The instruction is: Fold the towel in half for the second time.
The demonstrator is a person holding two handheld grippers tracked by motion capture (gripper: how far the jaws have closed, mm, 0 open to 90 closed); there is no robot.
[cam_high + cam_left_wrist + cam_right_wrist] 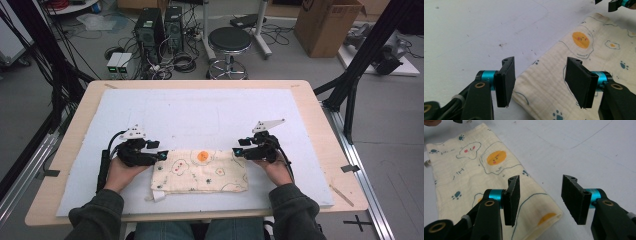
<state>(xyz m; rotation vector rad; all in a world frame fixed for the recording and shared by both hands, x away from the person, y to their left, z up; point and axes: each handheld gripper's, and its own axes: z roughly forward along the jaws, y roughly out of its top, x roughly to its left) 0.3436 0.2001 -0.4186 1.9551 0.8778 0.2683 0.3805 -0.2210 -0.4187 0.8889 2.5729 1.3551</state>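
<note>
Now I see the cream muslin cloth printed with fried eggs and paw prints lying folded in the lower centre of the high view, on the white foam mat. Its long axis runs left to right. My left gripper and right gripper stand at its upper corners, both parted, holding nothing. I judge this fold done; further folds may remain.

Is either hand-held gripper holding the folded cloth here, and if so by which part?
Nothing is held. The left hand-held gripper and right hand-held gripper both stand open at opposite far corners of the folded cloth, pads clear of the fabric.
</note>
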